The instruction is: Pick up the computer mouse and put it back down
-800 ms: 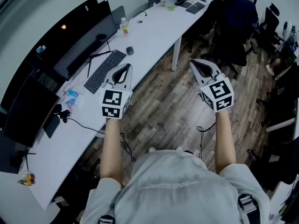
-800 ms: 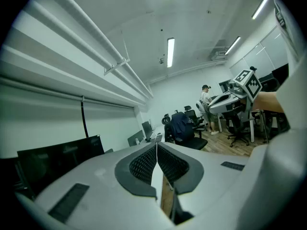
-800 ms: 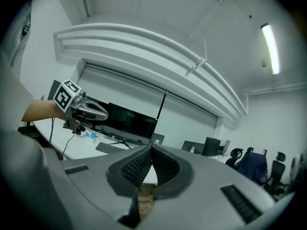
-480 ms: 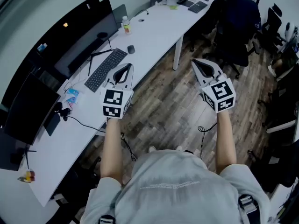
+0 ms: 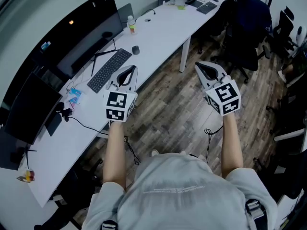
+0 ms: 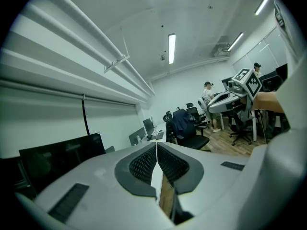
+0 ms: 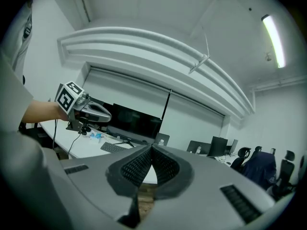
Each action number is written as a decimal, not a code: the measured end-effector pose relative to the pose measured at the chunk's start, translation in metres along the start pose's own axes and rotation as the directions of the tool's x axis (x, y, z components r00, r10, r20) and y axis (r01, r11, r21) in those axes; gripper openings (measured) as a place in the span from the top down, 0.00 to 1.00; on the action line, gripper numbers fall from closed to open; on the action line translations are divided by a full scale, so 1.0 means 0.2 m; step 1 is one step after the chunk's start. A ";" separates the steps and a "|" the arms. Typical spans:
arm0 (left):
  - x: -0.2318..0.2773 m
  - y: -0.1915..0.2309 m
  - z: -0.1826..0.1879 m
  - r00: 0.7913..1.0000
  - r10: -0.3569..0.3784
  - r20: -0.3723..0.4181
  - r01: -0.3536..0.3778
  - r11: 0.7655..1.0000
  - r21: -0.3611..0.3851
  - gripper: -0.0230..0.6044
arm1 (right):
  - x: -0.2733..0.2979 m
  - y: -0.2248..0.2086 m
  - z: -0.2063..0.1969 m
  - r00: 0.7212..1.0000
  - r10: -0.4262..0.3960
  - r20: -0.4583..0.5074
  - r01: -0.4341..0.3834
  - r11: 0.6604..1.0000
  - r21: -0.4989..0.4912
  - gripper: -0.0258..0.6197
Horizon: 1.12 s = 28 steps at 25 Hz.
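Left tongs (image 5: pixel 127 69), right tongs (image 5: pixel 199 65); one mouse (image 5: pixel 135 50)

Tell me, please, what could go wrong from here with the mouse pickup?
Both the left gripper and right gripper are shut; unopened, they might shove the small dark computer mouse. It lies near the black keyboard on the white desk, so an approach could bump that.

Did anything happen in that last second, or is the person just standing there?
Nothing was grabbed or released. The left tongs and right tongs stay shut and empty, held out in front; the mouse still lies on the desk beside the keyboard. Only the head camera drifted slightly.
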<state>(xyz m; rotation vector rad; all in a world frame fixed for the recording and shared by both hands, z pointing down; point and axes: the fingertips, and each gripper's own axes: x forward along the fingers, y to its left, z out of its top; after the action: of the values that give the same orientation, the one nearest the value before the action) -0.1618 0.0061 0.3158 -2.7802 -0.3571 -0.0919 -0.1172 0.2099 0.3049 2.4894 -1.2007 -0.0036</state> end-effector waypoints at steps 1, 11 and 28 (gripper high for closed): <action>0.01 -0.01 0.00 1.000 0.000 -0.001 0.000 1.000 0.001 0.94 | 0.00 -0.01 0.00 1.000 0.001 0.004 -0.001 1.000 0.001 0.96; 0.07 -0.10 0.00 1.000 -0.005 -0.018 0.005 1.000 -0.015 0.76 | -0.03 -0.13 -0.03 0.999 0.000 0.036 -0.001 1.000 0.013 0.96; 0.22 -0.34 -0.03 0.997 0.019 -0.068 -0.022 0.998 -0.051 0.57 | -0.10 -0.35 -0.31 0.998 0.058 -0.001 -0.058 0.998 0.027 0.96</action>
<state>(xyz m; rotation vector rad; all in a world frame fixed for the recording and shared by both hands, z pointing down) -0.1363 0.0758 0.3476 -2.8225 -0.3130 -0.1927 -0.0668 0.2844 0.3362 2.4755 -1.2799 0.0306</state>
